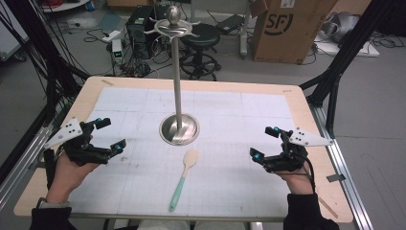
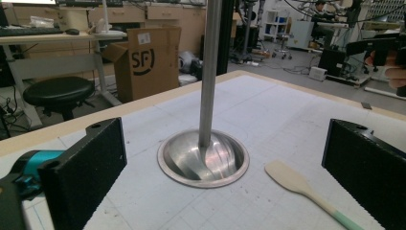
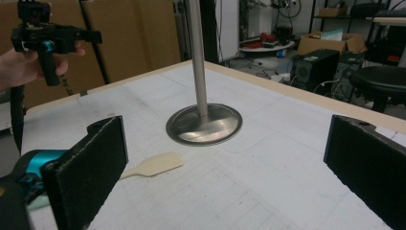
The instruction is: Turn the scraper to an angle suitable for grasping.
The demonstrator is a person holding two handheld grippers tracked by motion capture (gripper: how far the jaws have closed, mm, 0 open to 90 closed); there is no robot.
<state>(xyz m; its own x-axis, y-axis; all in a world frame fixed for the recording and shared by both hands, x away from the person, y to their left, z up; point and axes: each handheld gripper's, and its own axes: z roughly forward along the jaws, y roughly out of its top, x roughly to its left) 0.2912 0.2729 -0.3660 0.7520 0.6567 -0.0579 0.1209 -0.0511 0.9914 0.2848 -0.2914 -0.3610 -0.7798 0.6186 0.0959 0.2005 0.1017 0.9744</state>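
Observation:
A metal stand [image 1: 177, 91] rises from a round base [image 1: 179, 130] at the middle of the table, with hooks at its top [image 1: 173, 28]. In front of the base lies a spatula [image 1: 184, 178], wooden blade toward the base and mint-green handle toward me. My left gripper [image 1: 111, 134] hovers left of the base, open and holding nothing. My right gripper [image 1: 264, 142] is open at the right, also holding nothing. In the left gripper view the base [image 2: 203, 160] and spatula [image 2: 292, 179] lie beyond the wide jaws. The right gripper view shows the base [image 3: 204, 124] and the spatula blade [image 3: 153, 165].
A white gridded mat [image 1: 239, 110] covers most of the wooden table [image 1: 316, 158]. Behind the table stand a cardboard box [image 1: 287, 28], a black stool [image 1: 201, 38] and electronics with cables on the floor. Black frame struts [image 1: 335, 81] flank both sides.

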